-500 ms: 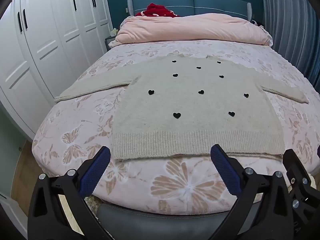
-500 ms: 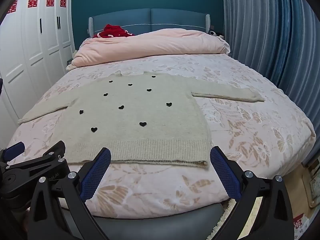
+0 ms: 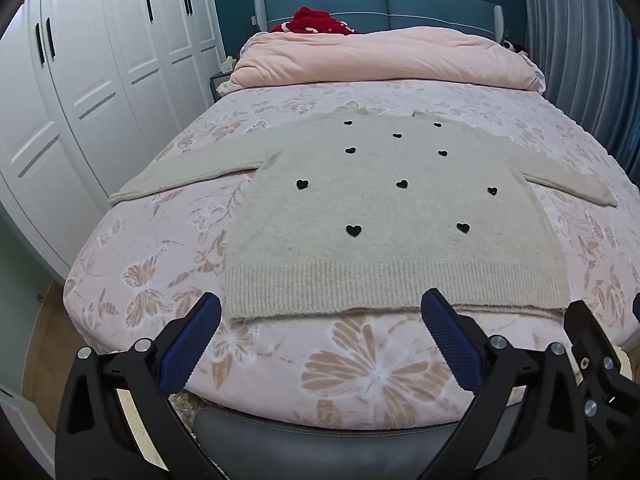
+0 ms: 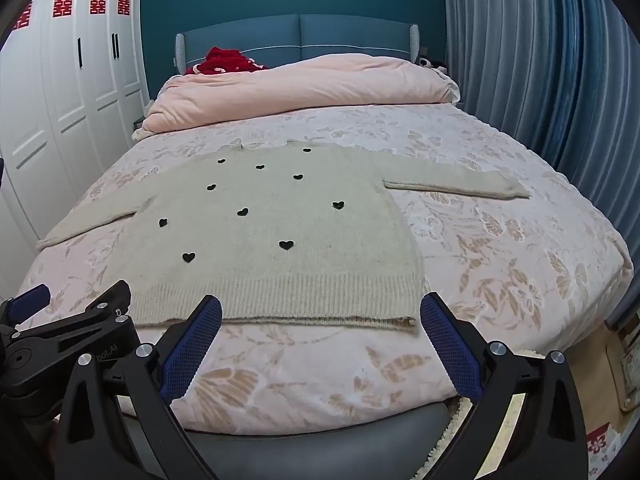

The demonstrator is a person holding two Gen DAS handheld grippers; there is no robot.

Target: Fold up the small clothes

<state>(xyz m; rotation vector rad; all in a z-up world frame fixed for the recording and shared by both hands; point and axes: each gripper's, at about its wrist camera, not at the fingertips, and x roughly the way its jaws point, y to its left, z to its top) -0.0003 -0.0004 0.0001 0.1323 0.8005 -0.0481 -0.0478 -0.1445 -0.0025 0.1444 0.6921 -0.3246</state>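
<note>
Hardly moved since the earlier frame, both grippers hanging at the foot of the bed [image 3: 360,384]

Left gripper [image 3: 320,312]: spread wide, empty, touching nothing, blue pads [image 3: 192,344] just short of the sweater [image 3: 384,216] hem

Sweater: flat on the floral bedspread, sleeves out to both sides, hem nearest

Right gripper [image 4: 320,312]: spread wide too, empty, near the hem's right corner
</note>
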